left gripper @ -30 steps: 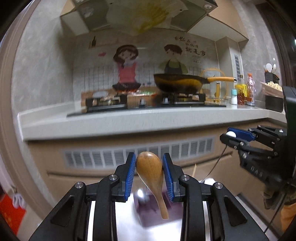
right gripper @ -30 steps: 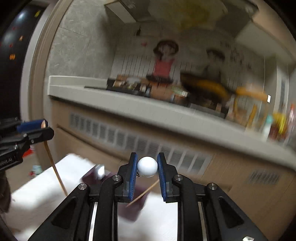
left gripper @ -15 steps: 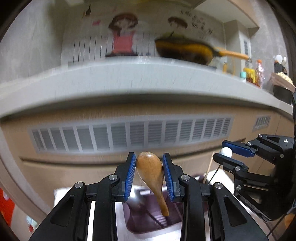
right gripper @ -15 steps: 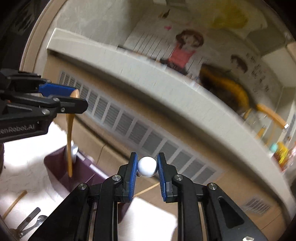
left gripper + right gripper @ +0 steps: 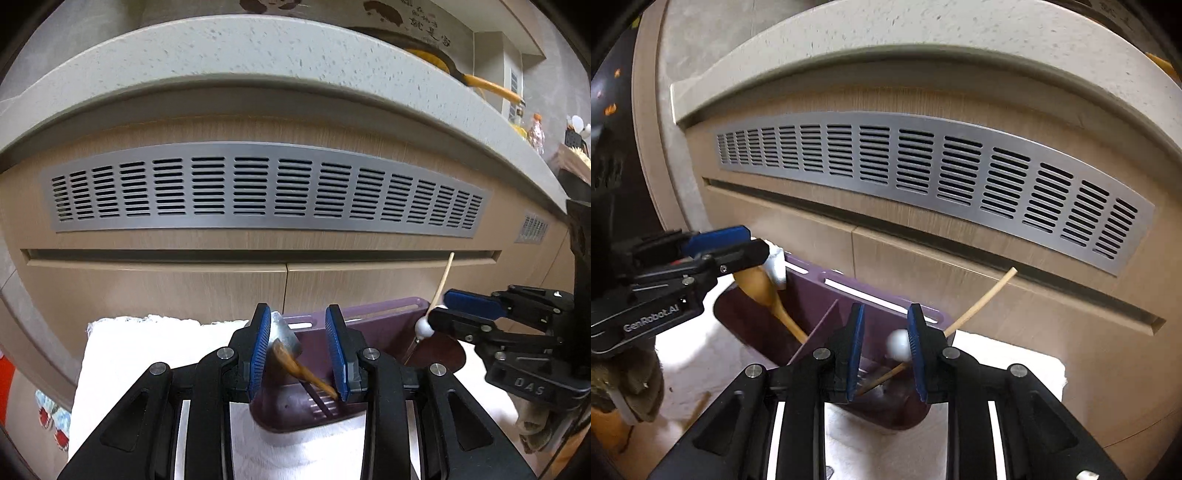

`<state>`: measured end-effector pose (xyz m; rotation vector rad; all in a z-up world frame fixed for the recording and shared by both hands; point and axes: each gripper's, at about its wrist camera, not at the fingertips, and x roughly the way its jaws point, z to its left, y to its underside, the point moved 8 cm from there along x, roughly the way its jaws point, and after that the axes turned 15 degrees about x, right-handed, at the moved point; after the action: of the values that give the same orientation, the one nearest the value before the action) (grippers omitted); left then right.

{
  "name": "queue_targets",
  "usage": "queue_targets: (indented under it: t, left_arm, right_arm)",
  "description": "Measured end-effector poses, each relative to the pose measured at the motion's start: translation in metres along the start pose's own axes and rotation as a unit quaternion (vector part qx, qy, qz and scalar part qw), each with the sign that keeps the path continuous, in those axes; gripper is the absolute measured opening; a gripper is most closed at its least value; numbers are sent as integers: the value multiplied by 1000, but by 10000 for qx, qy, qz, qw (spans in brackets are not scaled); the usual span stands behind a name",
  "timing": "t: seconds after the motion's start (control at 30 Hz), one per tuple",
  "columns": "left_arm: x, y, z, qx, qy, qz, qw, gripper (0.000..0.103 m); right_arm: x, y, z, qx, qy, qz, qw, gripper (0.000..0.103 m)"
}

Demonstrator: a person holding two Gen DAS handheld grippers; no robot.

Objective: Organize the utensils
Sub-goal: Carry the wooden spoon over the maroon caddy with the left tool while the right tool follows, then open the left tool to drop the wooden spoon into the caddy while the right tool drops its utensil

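A purple utensil holder with a divider stands on a white cloth. My left gripper is open over its left compartment; the wooden spoon rests loose in that compartment beside a metal utensil. My right gripper is open over the right compartment; the thin stick with a white ball leans in the holder, its ball against the right pad, its tip pointing up right.
A wooden kitchen cabinet with a grey vent grille stands right behind the holder, under a stone counter edge. A white cloth covers the surface. More utensils lie at lower left.
Both grippers dropped down to the holder and opened. The wooden spoon and the ball-ended stick have left the jaws and now rest in the compartments.
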<state>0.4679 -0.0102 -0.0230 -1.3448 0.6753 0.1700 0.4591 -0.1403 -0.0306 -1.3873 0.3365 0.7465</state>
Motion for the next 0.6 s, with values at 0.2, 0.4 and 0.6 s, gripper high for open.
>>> queue_targets:
  t: [0.2, 0.4, 0.6]
  left_arm:
    - [-45, 15, 0, -155, 14, -64, 9999, 44]
    - [-80, 62, -19, 29, -22, 169, 9999, 56]
    - [-100, 124, -49, 231, 181, 757, 9967, 56]
  right_arm:
    - [-44, 13, -4, 232, 10, -171, 9996, 38]
    - [-72, 65, 6, -117, 274, -137, 9995, 65]
    - [-80, 126, 11, -299, 510, 120, 9982, 76]
